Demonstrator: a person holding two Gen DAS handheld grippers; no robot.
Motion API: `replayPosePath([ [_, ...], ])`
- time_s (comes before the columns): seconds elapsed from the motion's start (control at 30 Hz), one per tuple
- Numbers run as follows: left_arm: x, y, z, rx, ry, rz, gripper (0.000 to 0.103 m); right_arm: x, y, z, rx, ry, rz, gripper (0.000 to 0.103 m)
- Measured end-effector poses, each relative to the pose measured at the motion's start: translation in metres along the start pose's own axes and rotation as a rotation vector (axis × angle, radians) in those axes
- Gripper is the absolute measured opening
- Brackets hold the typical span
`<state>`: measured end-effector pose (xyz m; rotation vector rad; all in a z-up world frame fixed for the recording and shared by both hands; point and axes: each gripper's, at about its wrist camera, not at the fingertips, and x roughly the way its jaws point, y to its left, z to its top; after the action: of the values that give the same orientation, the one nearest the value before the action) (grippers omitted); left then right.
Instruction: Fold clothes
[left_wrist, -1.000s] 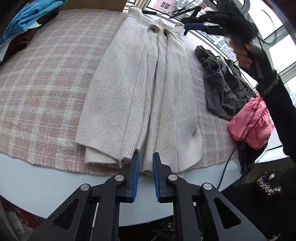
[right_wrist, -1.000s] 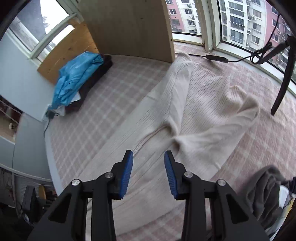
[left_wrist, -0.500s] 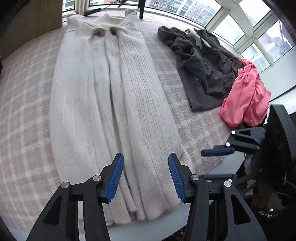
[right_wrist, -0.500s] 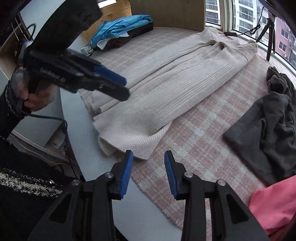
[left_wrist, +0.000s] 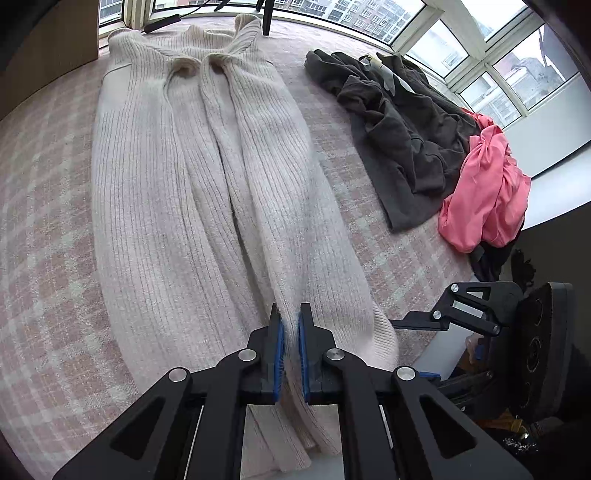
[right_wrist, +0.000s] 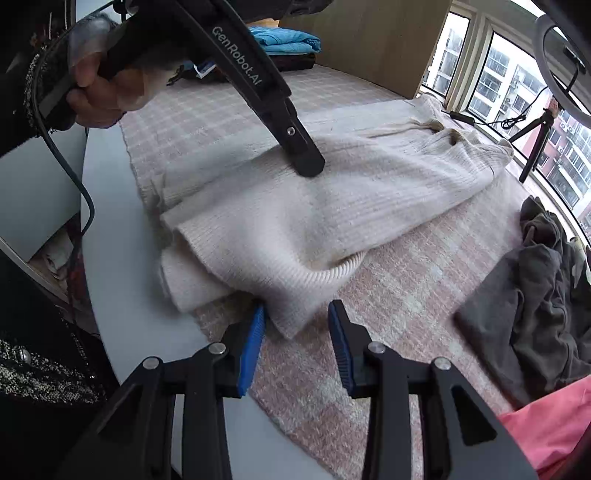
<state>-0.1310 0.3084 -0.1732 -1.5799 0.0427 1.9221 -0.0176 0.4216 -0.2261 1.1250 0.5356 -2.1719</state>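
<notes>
Cream sweater lies lengthwise on surface, long axis running away from hem; left hand-held gripper just closed, pinching hem mid-width, right hand-held gripper spread w/ hem corner between pads, ungripped.

This is looking like a room in a high apartment. Wide windows are running around the table, and tall housing blocks are showing outside. A checked cloth is covering the table, and clothes are lying on it: a sweater, a grey pile, a pink garment.
</notes>
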Motion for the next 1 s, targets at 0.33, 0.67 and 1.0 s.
replayPosePath([
  [0.33, -0.027, -0.005, 0.006, 0.016, -0.068, -0.052, 0.013, -0.066, -0.05, 0.002, 0.515, -0.263, 0.503, 0.001],
  [0.67, -0.026, -0.008, -0.028, 0.034, -0.077, -0.014, 0.034, -0.047, -0.045, -0.017, 0.627, -0.07, 0.319, 0.003],
  [1.0, -0.047, -0.029, -0.029, 0.049, -0.157, 0.03, 0.033, -0.065, -0.165, 0.086, 0.629, -0.147, 0.084, 0.011],
])
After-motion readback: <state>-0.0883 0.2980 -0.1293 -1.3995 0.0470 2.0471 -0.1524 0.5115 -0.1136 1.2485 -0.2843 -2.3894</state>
